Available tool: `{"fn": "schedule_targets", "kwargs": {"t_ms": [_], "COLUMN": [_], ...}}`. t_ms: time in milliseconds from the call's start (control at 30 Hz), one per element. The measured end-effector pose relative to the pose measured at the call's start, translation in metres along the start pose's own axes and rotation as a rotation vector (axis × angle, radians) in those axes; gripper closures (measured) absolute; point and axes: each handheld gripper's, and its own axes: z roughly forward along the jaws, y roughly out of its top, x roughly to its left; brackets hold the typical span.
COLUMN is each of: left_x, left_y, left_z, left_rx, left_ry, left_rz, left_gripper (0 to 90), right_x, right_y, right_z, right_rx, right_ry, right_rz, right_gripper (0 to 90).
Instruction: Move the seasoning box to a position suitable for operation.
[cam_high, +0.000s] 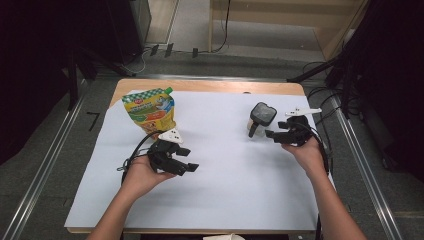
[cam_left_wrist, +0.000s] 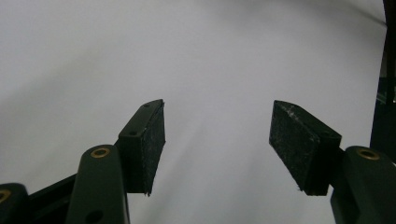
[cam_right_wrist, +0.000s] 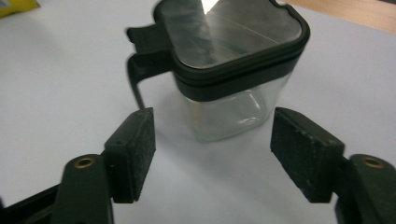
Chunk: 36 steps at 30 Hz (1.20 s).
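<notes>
A clear square container (cam_high: 261, 119) with a black lid and side handle stands upright on the white sheet at the right. My right gripper (cam_high: 270, 134) points at it from the right, jaws open. In the right gripper view the container (cam_right_wrist: 229, 60) stands just ahead of the right gripper (cam_right_wrist: 212, 114), and neither pad touches it. My left gripper (cam_high: 192, 168) rests low over the sheet at centre-left, open. In the left gripper view only bare white sheet lies between the jaws of the left gripper (cam_left_wrist: 218, 109).
A yellow food pouch (cam_high: 150, 109) lies at the sheet's far left, just behind my left hand; its corner (cam_right_wrist: 16, 5) shows in the right gripper view. The white sheet (cam_high: 225, 200) covers most of the wooden table (cam_high: 210, 86). Dark stands and cables surround the table.
</notes>
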Motion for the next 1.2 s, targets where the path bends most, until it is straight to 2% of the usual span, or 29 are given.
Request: {"fn": "schedule_targets", "kwargs": {"t_ms": [167, 300, 400, 567, 700, 800, 900, 1033, 1200], "left_x": [0.000, 0.000, 0.000, 0.000, 0.001, 0.001, 0.002, 0.003, 0.003], "left_y": [0.000, 0.000, -0.001, -0.001, -0.002, -0.002, -0.003, -0.003, -0.003], "left_z": [0.001, 0.003, 0.003, 0.004, 0.005, 0.006, 0.006, 0.005, 0.006], "left_rx": [0.003, 0.009, 0.010, 0.015, 0.016, 0.007, 0.011, 0.007, 0.007], "left_ry": [-0.003, -0.006, -0.005, -0.012, -0.024, -0.035, -0.035, -0.035, -0.036], "left_rz": [0.001, 0.004, 0.001, 0.003, 0.001, -0.011, -0.013, -0.014, -0.014], "left_gripper": [36.8, 36.8, 36.8, 36.8, 36.8, 36.8, 36.8, 36.8, 36.8], "right_x": [-0.008, -0.014, -0.017, -0.020, -0.019, -0.016, -0.014, -0.009, -0.005], "right_y": [-0.002, 0.004, 0.007, 0.010, 0.012, 0.012, 0.011, 0.010, 0.008], "right_z": [0.011, 0.027, 0.035, 0.049, 0.058, 0.066, 0.067, 0.065, 0.069], "right_rx": [-0.008, -0.016, -0.032, -0.032, -0.042, -0.049, -0.053, -0.056, -0.069], "right_ry": [0.019, 0.022, 0.033, 0.055, 0.060, 0.040, 0.032, 0.032, 0.003], "right_rz": [0.023, -0.020, -0.020, -0.079, -0.083, -0.092, -0.078, -0.021, -0.036], "right_gripper": [24.2, 19.2, 16.3, 13.4, 11.5, 10.8, 10.8, 11.3, 11.4]}}
